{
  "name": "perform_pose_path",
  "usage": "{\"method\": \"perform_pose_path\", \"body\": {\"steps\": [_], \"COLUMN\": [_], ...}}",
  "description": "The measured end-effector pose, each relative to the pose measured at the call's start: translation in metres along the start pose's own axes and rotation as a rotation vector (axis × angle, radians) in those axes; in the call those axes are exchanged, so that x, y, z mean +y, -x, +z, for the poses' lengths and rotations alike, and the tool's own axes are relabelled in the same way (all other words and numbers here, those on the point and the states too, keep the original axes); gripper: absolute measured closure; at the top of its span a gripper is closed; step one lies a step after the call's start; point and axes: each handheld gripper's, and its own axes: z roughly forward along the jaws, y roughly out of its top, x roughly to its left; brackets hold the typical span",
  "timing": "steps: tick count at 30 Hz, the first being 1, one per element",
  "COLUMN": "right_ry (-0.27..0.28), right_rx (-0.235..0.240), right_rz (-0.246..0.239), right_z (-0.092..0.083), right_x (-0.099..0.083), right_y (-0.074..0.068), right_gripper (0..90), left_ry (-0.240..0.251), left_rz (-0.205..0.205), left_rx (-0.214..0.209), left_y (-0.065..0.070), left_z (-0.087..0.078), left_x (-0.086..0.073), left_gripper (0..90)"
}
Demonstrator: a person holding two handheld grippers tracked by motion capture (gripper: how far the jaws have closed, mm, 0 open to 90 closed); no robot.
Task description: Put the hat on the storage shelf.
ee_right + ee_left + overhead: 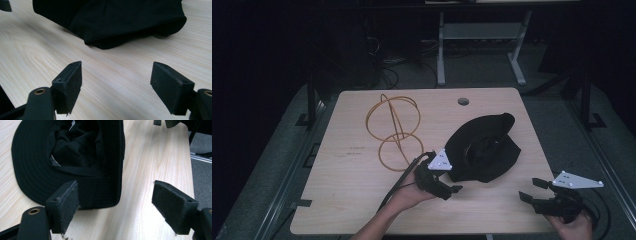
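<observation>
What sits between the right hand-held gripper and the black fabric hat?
Nothing: bare light wooden tabletop separates the open right hand-held gripper from the black fabric hat, clearest in the right gripper view.

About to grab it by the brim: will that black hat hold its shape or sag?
The black hat is probably floppy: its crown lies crumpled and folded. The stitched brim looks somewhat firmer, yet likely bends. It seems light, and the cloth shouldn't slip between the left hand-held gripper pads.

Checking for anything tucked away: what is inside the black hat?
Inside the black hat, lying opening-up on the table, there is crumpled dark lining and a small white tag. Its deeper folds are too dark to read.
</observation>
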Motion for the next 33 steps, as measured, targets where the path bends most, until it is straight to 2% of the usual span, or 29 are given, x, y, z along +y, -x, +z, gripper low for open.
{"method": "perform_pose_path", "body": {"steps": [6,14,19,20,26,27,30,31,33], "right_ry": [0.001,0.0,0.004,0.005,0.01,0.012,0.014,0.015,0.016], "right_rx": [0.003,0.009,0.011,0.01,0.012,0.011,0.012,0.011,0.013], "right_rz": [0.001,-0.003,-0.002,-0.001,0.002,0.001,0.004,0.004,0.004], "right_z": [0.001,0.002,0.002,0.002,0.002,0.002,0.002,0.002,0.002], "right_x": [0.001,0.002,0.002,0.002,0.003,0.003,0.003,0.002,0.002], "right_y": [-0.001,0.0,0.0,0.0,0.0,0.001,0.001,0.001,0.002], "right_gripper": [24.8,24.8,24.8,24.8,24.8,24.8,24.8,24.8,24.8], "left_ry": [-0.02,-0.046,-0.07,-0.073,-0.102,-0.108,-0.118,-0.126,-0.121], "left_rz": [-0.008,0.002,0.028,0.031,0.052,0.064,0.076,0.091,0.087], "left_rx": [-0.017,-0.026,-0.039,-0.042,-0.052,-0.052,-0.05,-0.045,-0.047], "left_y": [-0.002,-0.005,-0.004,-0.004,-0.005,-0.004,-0.004,-0.005,-0.005], "left_z": [0.012,0.023,0.031,0.033,0.044,0.046,0.048,0.048,0.048], "left_x": [0.002,0.006,0.01,0.01,0.012,0.012,0.012,0.013,0.013], "left_gripper": [21.7,24.1,28.6,32.9,42.1,48.7,59.3,59.3,65.7]}}
